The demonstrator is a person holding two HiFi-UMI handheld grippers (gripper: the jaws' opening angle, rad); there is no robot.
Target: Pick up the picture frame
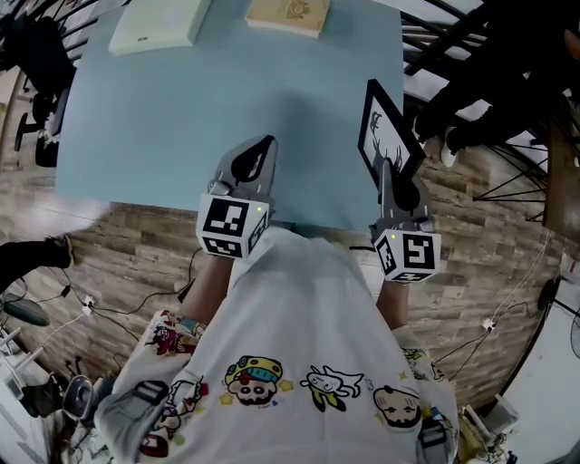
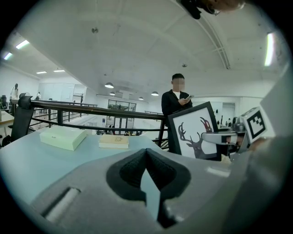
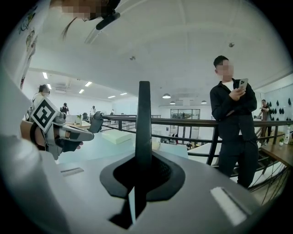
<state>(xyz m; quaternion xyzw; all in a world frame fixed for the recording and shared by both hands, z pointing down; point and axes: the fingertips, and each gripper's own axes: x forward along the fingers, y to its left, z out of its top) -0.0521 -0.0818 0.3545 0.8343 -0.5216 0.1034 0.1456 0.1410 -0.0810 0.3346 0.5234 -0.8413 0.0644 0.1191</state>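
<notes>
Picture frame (image 1: 391, 127), black-edged with a print of a deer, stands upright between the jaws of the right gripper (image 1: 390, 172), which is closed narrow on its lower edge. In the right gripper view the frame rises edge-on as a thin dark bar straight out of the pads. It looks to be clear of the surface (image 1: 181, 118), held over that surface's near right corner, though no view plainly shows the gap beneath it.

The pick-up therefore seems to be made, and the step in hand is the hold. What comes next, I judge, calls for a firm pinch and a steady wrist, since a tall frame gripped by one thin edge could swing or slip.

The right hand points forward and slightly downward. The left gripper (image 1: 263, 147), well to the left of the frame, is closed with nothing between its jaws and points much the same way over the surface. Far ahead of both grippers lie a pale green box (image 1: 159, 23) and a tan box (image 1: 288, 14).
</notes>
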